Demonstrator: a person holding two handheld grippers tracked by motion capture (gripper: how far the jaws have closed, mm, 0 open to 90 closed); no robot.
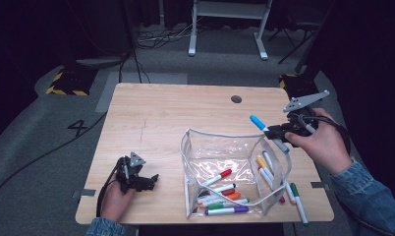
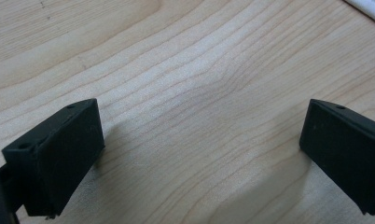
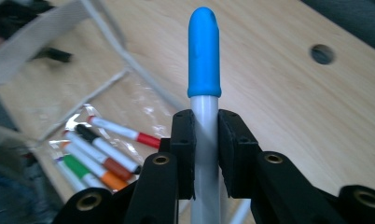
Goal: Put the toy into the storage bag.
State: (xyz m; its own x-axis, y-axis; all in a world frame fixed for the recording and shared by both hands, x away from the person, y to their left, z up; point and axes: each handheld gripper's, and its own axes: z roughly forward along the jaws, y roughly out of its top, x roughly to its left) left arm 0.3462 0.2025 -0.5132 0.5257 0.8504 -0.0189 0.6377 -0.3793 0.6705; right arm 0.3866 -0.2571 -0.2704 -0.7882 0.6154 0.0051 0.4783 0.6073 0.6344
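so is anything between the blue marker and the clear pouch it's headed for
Nothing visible blocks it. The right gripper holds the blue marker just above the pouch rim on its far right side, and the pouch mouth gapes open. Markers already lie inside, with room left.

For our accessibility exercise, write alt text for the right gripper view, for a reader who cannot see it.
The right gripper clamps a white marker with a blue cap, pointing up between its two black jaws. Behind it lies a wooden table with a round hole, and at left a clear pouch holds several coloured markers.
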